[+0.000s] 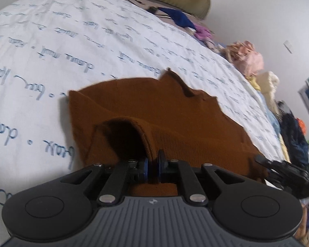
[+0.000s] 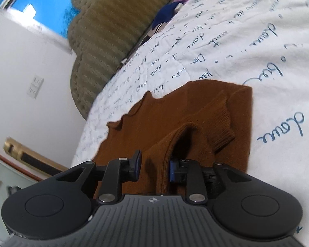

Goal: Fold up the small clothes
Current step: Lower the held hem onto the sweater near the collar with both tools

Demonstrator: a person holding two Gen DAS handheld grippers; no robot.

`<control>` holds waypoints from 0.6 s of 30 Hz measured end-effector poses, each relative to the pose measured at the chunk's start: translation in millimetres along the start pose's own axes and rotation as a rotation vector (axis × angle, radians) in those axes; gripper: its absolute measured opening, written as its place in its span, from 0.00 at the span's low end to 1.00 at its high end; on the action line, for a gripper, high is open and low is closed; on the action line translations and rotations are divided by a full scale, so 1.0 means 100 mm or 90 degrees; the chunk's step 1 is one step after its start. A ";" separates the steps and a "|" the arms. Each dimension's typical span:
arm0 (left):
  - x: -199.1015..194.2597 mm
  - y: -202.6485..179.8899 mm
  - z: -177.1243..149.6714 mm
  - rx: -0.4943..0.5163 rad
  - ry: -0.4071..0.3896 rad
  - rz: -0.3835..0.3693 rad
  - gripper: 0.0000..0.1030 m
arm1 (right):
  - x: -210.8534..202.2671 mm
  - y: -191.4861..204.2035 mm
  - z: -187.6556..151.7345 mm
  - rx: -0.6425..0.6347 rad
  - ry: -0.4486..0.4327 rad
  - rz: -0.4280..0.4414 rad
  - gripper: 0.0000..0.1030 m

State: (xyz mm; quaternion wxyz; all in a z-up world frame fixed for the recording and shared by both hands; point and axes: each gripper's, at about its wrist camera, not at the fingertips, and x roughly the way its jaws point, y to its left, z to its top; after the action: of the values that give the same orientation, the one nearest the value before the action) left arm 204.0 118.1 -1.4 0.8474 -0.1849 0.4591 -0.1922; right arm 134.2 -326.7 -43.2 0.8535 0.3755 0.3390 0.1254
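Observation:
A brown knit garment (image 1: 175,113) lies partly folded on a white bedspread (image 1: 51,41) printed with blue script. My left gripper (image 1: 153,169) is shut on a raised fold at its near edge, so the cloth arches up from the pads. One of the right gripper's fingers (image 1: 261,159) shows at the garment's right corner. In the right wrist view the same garment (image 2: 195,107) has a ribbed cuff folded over it. My right gripper (image 2: 154,167) stands open. A ridge of the cloth rises between its jaws, against the right pad and apart from the left one.
An olive striped cushion (image 2: 105,30) lies along the head of the bed. A dark blue cloth (image 1: 179,17), purple pieces and a pink and cream pile of clothes (image 1: 247,55) line the bed's far right edge. A white wall with a switch plate (image 2: 35,87) is to the left.

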 end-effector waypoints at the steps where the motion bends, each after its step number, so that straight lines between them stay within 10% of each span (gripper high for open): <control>1: -0.01 0.00 0.00 -0.007 -0.002 -0.006 0.08 | 0.01 0.02 0.01 -0.009 0.002 -0.002 0.20; 13: 0.07 0.16 0.39 -0.115 -0.096 0.000 0.06 | 0.23 -0.20 0.28 0.140 -0.038 0.055 0.17; 18: 0.24 0.32 0.45 -0.171 -0.096 0.033 0.06 | 0.31 -0.33 0.26 0.190 -0.063 0.047 0.45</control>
State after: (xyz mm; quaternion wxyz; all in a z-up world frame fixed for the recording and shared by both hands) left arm 259.3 139.6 -10.4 0.8518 -0.2988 0.4202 -0.0923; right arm 173.1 -349.2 -69.1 0.7988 0.5159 0.2971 0.0865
